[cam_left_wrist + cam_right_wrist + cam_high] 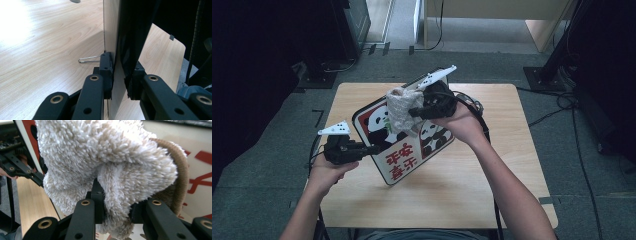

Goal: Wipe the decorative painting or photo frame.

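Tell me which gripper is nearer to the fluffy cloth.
Right. The right gripper has its jaws shut on the fluffy cloth, holding it against the panda board. The left gripper clamps the board's left edge, apart from the cloth.

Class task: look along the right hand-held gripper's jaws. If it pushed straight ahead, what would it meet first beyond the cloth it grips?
Probably the panda sign board: the right hand-held gripper holds the fluffy cloth just before its face.
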`<state>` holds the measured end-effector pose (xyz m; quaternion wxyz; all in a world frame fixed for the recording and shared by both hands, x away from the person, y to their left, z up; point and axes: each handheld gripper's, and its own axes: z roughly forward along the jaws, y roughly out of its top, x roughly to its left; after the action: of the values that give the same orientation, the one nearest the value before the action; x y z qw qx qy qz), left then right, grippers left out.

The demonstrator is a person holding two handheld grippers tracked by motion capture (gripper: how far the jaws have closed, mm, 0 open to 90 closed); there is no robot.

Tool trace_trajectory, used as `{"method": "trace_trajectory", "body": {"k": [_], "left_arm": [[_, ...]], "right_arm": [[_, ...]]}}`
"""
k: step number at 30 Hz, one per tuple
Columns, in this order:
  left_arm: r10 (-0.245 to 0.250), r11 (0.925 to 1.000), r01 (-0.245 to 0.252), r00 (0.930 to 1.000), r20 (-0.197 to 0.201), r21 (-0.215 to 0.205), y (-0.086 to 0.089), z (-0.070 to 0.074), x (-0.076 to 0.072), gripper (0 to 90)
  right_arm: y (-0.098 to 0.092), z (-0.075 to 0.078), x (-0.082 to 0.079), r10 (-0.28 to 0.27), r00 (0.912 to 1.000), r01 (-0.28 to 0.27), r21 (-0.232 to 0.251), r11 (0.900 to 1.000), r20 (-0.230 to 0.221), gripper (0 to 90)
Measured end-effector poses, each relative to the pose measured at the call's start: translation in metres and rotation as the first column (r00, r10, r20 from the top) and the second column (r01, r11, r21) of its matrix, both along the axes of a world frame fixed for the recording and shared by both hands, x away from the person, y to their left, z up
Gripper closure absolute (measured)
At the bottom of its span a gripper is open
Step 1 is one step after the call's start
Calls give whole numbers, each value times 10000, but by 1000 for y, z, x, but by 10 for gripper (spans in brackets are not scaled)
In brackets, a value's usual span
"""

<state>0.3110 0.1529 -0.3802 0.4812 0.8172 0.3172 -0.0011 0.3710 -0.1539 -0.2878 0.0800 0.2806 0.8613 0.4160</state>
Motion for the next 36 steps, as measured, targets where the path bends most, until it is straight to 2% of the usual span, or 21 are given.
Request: {"method": "trace_trajectory", "body": {"k": [8, 19, 36], "left_arm": [[-8, 10000, 8, 10000, 9, 9, 0, 0, 0, 784], [-73, 10000, 73, 10000, -2, -18, 0, 0, 0, 781], [-95, 10000, 95, 10000, -21, -27, 0, 0, 0, 779]], "right_arm": [[-2, -14, -2, -13, 9999, 12, -60, 10000, -136, 712], [-5, -36, -10, 25, 10000, -28, -383, 9993, -79, 709], [-9, -65, -18, -66, 10000, 63, -534, 9986, -56, 706]]}}
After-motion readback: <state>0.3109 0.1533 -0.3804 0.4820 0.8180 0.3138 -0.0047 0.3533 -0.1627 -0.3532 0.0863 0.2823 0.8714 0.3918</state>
